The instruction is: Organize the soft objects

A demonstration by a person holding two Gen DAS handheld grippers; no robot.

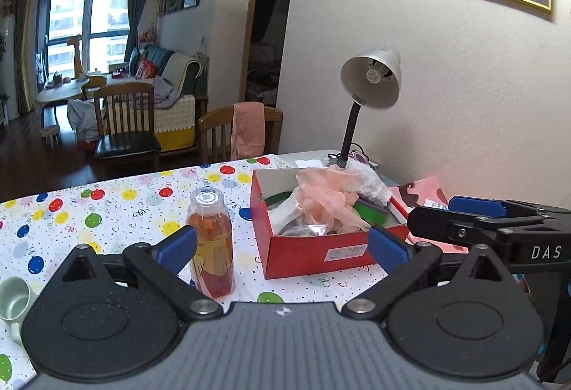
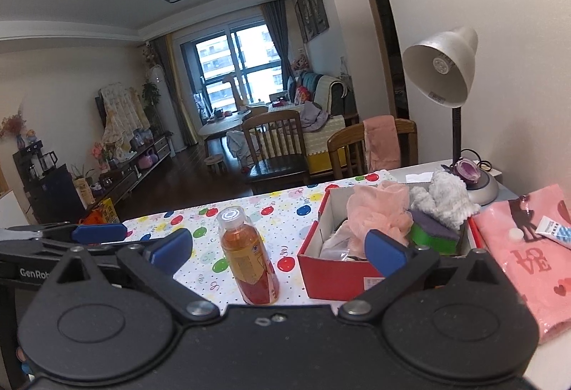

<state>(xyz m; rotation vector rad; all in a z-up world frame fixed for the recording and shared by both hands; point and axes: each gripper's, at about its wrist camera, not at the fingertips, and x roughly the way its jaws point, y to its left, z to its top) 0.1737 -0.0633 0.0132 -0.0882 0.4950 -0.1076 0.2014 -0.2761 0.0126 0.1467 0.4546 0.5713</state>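
Beyond both spread jaws, red box [image 1: 314, 249] of soft things

Soft, even daylight comes from the tall dark-framed living-room window [image 1: 87, 29] [image 2: 237, 63], whose panes are blown out to white. The table area is moderately bright with only faint shadows. The silver cone-shaded desk lamp [image 1: 371, 79] [image 2: 440, 69] looks unlit. Both fisheye views bend straight lines strongly toward the edges, with dark vignetted corners; detail is slightly soft throughout.
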